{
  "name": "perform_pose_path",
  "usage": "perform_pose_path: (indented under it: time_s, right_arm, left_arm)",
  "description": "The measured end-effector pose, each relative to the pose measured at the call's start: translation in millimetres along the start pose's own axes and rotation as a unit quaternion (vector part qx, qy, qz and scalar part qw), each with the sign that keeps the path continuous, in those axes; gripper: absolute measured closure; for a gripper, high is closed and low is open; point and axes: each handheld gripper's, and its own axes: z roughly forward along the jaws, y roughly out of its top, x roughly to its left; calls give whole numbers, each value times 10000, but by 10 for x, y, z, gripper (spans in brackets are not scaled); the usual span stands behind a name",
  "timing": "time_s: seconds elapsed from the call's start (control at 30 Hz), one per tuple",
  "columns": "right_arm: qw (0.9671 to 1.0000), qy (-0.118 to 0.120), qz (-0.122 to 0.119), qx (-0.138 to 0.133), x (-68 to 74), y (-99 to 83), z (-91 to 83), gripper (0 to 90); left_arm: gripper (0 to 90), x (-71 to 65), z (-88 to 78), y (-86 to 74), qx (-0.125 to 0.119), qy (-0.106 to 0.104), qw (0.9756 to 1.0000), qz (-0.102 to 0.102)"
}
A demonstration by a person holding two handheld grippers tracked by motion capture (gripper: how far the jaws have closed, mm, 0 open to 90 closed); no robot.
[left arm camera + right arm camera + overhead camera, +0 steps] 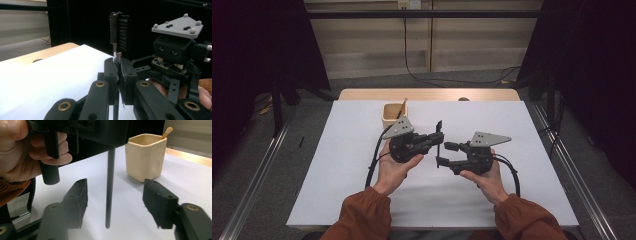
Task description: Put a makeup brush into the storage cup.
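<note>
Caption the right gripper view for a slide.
Open right claw flanks the dark handle of a brush held upright by the left claw, with a cream cup on the white table behind.

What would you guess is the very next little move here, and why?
Probably closing the right gripper on the black brush's thin handle. The left gripper is clamped on the brush, bristles up, and the handle hangs between the right gripper's open jaws without touching them. A handover may follow, perhaps towards the cream cup, though that is a guess.
</note>
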Motion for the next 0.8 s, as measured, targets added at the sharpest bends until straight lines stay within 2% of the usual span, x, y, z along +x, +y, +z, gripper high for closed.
perform_pose_path:
  time_s: [0.07,0.17,0.23,0.33,0.47,0.53,0.67,0.73,0.8]
  right_arm:
    - [10000,-30,79,-38,-12,3,-3,239]
    - [9998,-31,174,-116,-32,8,-18,191]
    - [9997,-83,184,-99,-40,11,-22,120]
    - [9998,9,174,-68,-52,5,-32,67]
    - [9998,-90,183,-15,-52,4,-31,63]
    - [9995,-227,230,27,-62,3,-28,61]
    - [9989,-438,156,68,-71,1,-31,40]
    - [9983,-576,120,-9,-71,3,-41,39]
    - [9969,-764,68,-195,-68,-13,-60,41]
  left_arm:
    - [856,11,-14,10,-4,6,10000,-1]
    - [856,28,-29,17,-24,37,10000,-20]
    - [857,37,-39,19,-27,53,10000,-24]
    - [856,48,-51,26,-36,78,10000,-35]
    - [856,67,-77,46,-57,111,9999,-17]
    - [856,81,-102,63,-90,143,9999,-28]
    - [856,110,-147,87,-121,198,9997,-14]
    - [856,122,-167,94,-127,228,9997,-28]
    - [856,132,-183,100,-141,248,9996,-28]
